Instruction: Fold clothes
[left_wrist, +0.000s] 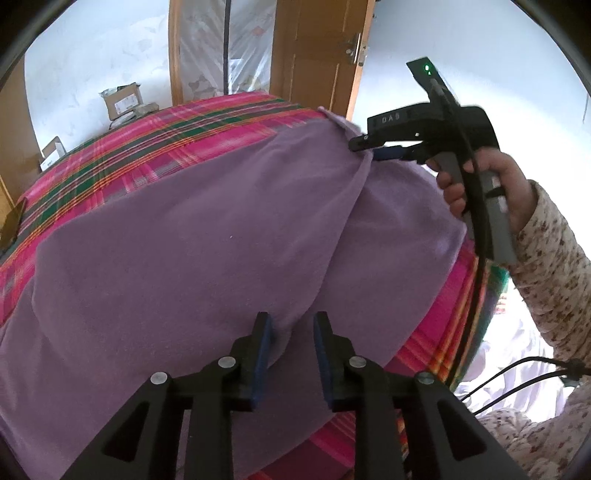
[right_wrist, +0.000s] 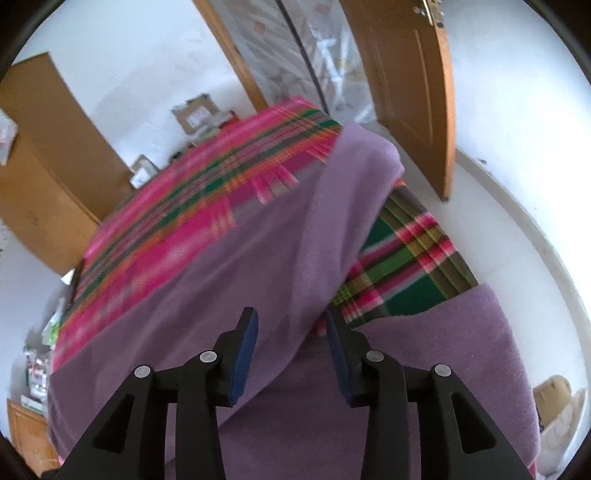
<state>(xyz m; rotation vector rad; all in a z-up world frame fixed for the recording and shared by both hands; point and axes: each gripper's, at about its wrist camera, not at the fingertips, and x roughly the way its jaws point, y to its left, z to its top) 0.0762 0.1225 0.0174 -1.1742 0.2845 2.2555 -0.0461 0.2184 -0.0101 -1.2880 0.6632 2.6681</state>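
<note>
A purple fleece garment (left_wrist: 184, 240) lies spread over a bed covered with a pink and green plaid sheet (left_wrist: 147, 147). My left gripper (left_wrist: 292, 321) stands open just above the garment's near edge, a soft ridge of the cloth running up between its jaws, pads apart from it. In the left wrist view the right gripper (left_wrist: 364, 144), held by a hand in a flowered sleeve, sits at the garment's far right corner. In the right wrist view the right gripper (right_wrist: 290, 317) is open over a folded-over edge of the garment (right_wrist: 258, 258), beside the plaid sheet (right_wrist: 399, 258).
A wooden door (left_wrist: 314, 55) stands ajar beyond the bed. Cardboard boxes (left_wrist: 122, 99) sit on the floor at the far left. Black cables (left_wrist: 517, 376) hang at the right. A wooden cabinet (right_wrist: 48, 166) stands left of the bed, with white floor (right_wrist: 517, 221) to its right.
</note>
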